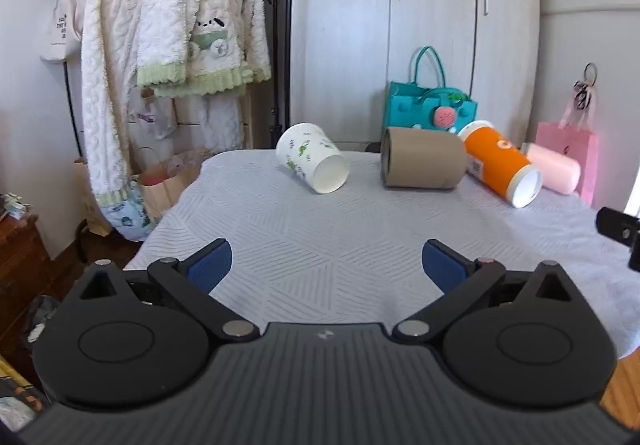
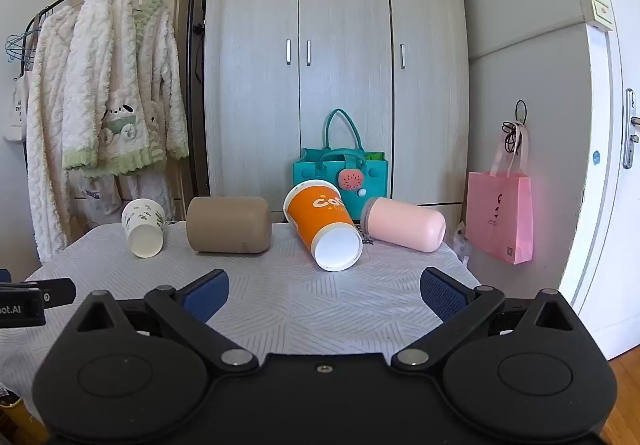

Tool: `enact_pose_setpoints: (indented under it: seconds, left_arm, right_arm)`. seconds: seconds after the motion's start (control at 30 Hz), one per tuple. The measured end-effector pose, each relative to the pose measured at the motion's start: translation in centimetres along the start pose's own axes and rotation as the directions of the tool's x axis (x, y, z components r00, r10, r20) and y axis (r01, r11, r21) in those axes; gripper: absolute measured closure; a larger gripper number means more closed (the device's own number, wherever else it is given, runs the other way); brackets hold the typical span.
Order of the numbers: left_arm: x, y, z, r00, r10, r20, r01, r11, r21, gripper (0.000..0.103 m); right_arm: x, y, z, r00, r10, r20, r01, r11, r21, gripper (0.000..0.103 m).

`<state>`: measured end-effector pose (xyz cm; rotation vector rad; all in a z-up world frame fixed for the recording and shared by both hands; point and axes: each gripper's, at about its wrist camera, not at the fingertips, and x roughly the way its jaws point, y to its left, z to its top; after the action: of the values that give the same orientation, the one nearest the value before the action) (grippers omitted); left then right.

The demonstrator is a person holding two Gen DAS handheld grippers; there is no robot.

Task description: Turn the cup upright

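Several cups lie on their sides along the far edge of a table with a white patterned cloth. From left to right: a white paper cup with green print, a tan cup, an orange paper cup and a pink cup. My left gripper is open and empty, over the near part of the table. My right gripper is open and empty, short of the orange cup.
A teal handbag stands behind the cups against a grey wardrobe. A pink paper bag hangs on the right wall. A rack with fluffy white robes stands left of the table. Paper bags sit on the floor.
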<state>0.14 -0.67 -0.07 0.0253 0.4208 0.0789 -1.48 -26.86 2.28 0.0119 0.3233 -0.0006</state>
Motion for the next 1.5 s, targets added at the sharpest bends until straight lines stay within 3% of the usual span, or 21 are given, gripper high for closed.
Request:
enact_pose_setpoints:
  seconds: [0.07,0.13,0.23,0.3,0.5,0.67,0.87,1.13,1.27,1.4,1.5]
  left_arm:
    - [0.0,-2.6,-0.4,0.999,0.042,-0.004,-0.041,0.996,0.082,0.000]
    - [1.4,-3.6,-0.3,0.999,0.022,-0.044,-0.020,0.998,0.055,0.000]
    - [0.4,-1.2,-0.1,0.999,-0.016,-0.028,0.015,0.999,-0.048,0.000]
    - [0.8,0.8,-0.2,0.998,-0.029,-0.048,0.026,0.998,-0.060,0.000]
    - [1.4,1.1,-0.1,0.995,-0.047,-0.092,0.038,0.995,-0.096,0.000]
    - [1.3,1.1,0.1,0.995,-0.011,-0.104,0.003,0.997,-0.074,0.000]
    - [0.3,-0.2,-0.1,0.996,0.079,-0.037,-0.078,0.997,0.022,0.000]
    - [-0.4,-0.1,-0.1,1.000,-0.014,0.026,0.015,0.999,-0.038,0.000]
    - [-0.2,0.2,-0.3,0.999,-0.035,0.040,0.039,0.996,-0.080,0.000]
    - [0.1,-0.1,-0.4,0.999,-0.041,0.024,0.042,0.998,-0.040,0.001]
    - [-0.1,0.3,-0.6,0.998,-0.041,0.050,0.045,0.996,-0.071,0.001]
  right_arm:
    - [0.0,0.0,0.0,1.000,0.001,0.001,-0.001,1.000,-0.001,0.000]
    - [0.0,0.1,-0.1,1.000,0.001,0.002,-0.001,1.000,-0.002,0.000]
    - [0.0,0.1,-0.1,1.000,-0.002,0.003,0.002,1.000,-0.007,0.000]
    - [0.5,0.3,-1.0,1.000,-0.004,0.001,0.004,1.000,-0.004,0.000]
    - [0.4,0.4,-0.9,1.000,-0.011,0.002,0.011,1.000,-0.008,0.000]
    - [0.3,0.2,-0.3,1.000,-0.013,-0.002,0.013,1.000,-0.013,0.000]
    - [0.2,0.1,-0.1,1.000,-0.018,0.000,0.018,1.000,-0.018,0.000]
    - [-0.2,0.4,0.0,1.000,0.007,0.028,-0.007,1.000,-0.024,0.000]
    - [-0.3,0.5,0.0,0.999,0.009,0.032,-0.008,1.000,-0.026,0.000]
    - [-0.4,0.5,0.0,0.999,0.005,0.032,-0.004,1.000,-0.021,0.000]
    - [-0.4,0.5,-0.1,0.999,0.003,0.034,-0.002,1.000,-0.017,0.000]
